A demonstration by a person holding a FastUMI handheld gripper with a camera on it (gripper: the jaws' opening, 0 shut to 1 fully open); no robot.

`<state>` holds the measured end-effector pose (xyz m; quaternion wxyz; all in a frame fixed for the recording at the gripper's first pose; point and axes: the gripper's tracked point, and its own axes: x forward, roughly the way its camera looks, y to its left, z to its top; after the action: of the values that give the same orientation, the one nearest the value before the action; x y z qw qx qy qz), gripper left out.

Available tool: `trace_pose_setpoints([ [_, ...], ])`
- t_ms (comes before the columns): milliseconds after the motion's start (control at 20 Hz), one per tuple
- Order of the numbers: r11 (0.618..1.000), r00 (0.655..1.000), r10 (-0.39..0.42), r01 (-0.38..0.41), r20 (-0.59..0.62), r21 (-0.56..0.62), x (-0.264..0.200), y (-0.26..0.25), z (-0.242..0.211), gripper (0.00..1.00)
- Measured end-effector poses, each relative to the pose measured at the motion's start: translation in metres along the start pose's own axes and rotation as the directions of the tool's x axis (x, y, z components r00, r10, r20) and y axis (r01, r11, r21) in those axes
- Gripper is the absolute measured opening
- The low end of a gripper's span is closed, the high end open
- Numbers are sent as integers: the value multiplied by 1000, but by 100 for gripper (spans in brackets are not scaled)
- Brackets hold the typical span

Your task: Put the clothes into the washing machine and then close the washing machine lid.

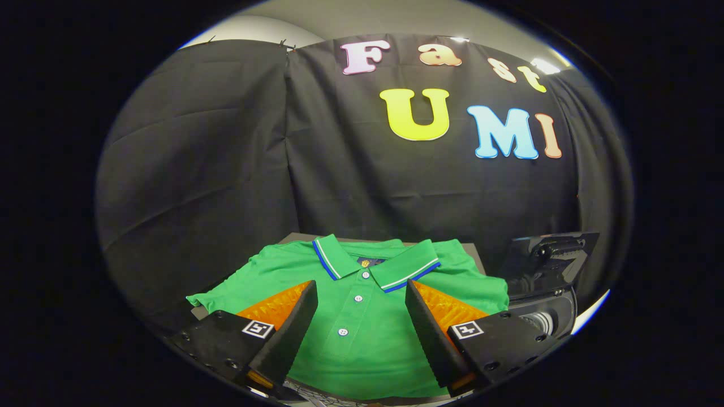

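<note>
Green polo shirt [362,322] lies flat and face up in the lower centre of the frame, on a grey tabletop [474,253] whose edge shows just behind its right shoulder. Collar striped at the edge, placket with three buttons running down the middle. Claw [361,294] open wide, nothing held; the two fingers sit above the shirt's chest, one either side of the placket, collar just ahead of the tips. Whether the tips touch the cloth: cannot tell. Dark machine part [546,282] at lower right, beside the shirt's right sleeve; likely the washing machine, though too little shows to be sure. Handling judgement: knit cloth, light, soft, entirely limp, not fragile. It will not keep its shape when lifted; sleeves and hem will hang and trail, and could snag on the tabletop edge or the machine opening. Lying flat, a single layer is hard to pinch, so fingers may slide over it. Best hold, in my estimate: press down and close across the placket just below the collar, where doubled cloth and the button band give bulk, gathering a fold between the fingers. Avoid closing directly on a button, which may slip.
</note>
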<state>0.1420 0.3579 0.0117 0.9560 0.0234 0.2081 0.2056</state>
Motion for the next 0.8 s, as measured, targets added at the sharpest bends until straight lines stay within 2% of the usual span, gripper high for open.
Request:
trace_pose_setpoints([
  [400,999,982,12,-7,-188,31,28,10,-32,96],
  [650,995,976,-1,-20,-217,-95,28,11,-36,94],
  [750,997,975,4,-21,-221,-75,31,10,-39,91],
  [800,998,976,4,-17,-217,-56,31,8,-35,78],
])
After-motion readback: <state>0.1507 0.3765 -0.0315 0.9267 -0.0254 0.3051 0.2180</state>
